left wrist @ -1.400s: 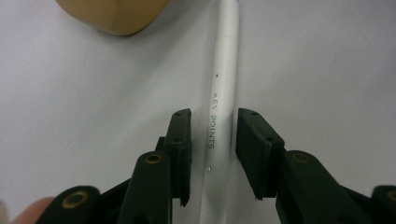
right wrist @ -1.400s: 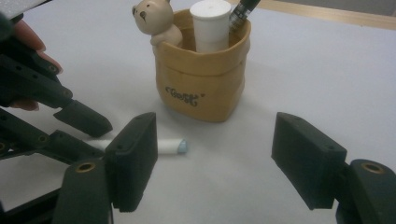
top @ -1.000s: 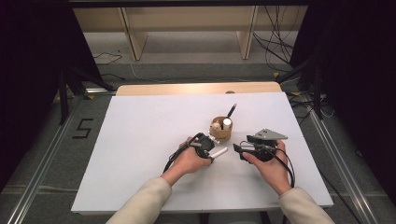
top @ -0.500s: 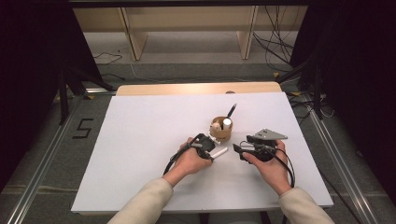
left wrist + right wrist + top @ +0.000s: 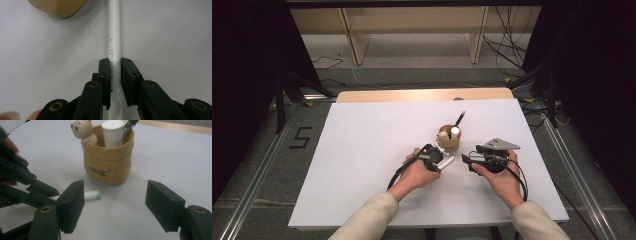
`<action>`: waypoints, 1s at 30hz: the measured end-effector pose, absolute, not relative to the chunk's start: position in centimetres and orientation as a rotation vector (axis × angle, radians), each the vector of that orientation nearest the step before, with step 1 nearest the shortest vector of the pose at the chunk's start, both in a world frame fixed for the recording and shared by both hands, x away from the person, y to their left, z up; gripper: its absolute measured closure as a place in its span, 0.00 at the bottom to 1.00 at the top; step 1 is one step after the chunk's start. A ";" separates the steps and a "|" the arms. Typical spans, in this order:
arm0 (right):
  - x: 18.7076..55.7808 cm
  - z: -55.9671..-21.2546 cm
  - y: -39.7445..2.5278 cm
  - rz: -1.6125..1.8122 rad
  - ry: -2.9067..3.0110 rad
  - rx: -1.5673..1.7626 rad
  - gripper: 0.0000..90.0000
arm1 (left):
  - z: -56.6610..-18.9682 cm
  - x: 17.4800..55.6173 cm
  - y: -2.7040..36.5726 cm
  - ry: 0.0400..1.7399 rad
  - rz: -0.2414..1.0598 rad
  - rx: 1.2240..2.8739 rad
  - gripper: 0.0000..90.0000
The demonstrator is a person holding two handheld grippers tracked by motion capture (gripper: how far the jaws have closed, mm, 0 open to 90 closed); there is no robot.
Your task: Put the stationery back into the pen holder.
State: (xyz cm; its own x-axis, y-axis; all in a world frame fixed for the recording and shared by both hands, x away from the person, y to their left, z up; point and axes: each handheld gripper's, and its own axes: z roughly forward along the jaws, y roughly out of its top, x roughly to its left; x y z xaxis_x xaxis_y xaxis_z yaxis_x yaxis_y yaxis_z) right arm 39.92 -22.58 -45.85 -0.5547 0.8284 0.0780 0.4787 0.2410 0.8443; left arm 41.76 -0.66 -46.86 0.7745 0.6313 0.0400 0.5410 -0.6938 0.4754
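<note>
A white pen (image 5: 113, 32) with printed lettering lies flat on the white table, in front of a tan holder cup (image 5: 449, 138). My left gripper (image 5: 115, 62) is shut on the pen's barrel, one jaw on each side. In the high view the left gripper (image 5: 437, 161) sits just left of the pen (image 5: 446, 162). My right gripper (image 5: 120, 192) is open with nothing between its jaws, facing the cup (image 5: 107, 162). It rests on the table to the right of the left gripper (image 5: 50, 193). The pen's pale blue end (image 5: 92, 195) points at the cup's base.
The cup carries a small bear figure (image 5: 83, 131) on its rim and holds a white cylinder (image 5: 113, 132) and a dark pen (image 5: 130, 126). The white table sheet (image 5: 362, 150) stretches wide to the left. A wooden strip (image 5: 412, 95) runs along the far edge.
</note>
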 end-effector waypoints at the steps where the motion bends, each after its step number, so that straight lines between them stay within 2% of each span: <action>1: 39.9 -45.9 -22.6 1.240 2.133 1.198 0.35 | -46.9 41.7 -0.7 0.882 0.279 2.525 0.87; 13: 39.8 -46.2 -22.4 1.252 2.143 1.219 0.36 | -47.2 41.0 -0.4 0.892 0.332 2.461 0.88; 23: 39.5 -46.2 -22.4 1.265 2.148 1.229 0.36 | -47.0 40.2 0.1 0.876 0.328 2.407 0.88; 30: 39.2 -46.2 -21.9 1.290 2.160 1.229 0.36 | -46.3 39.5 0.7 0.877 0.348 2.320 0.88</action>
State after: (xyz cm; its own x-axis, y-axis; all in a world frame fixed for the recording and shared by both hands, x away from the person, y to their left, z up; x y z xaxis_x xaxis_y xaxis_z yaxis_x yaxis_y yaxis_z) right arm 39.22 -21.94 -46.24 -0.5682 0.8119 0.1343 0.5035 0.2139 0.8371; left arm 39.52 0.71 -46.34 0.7442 0.6675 0.0236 0.5022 -0.5825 0.6391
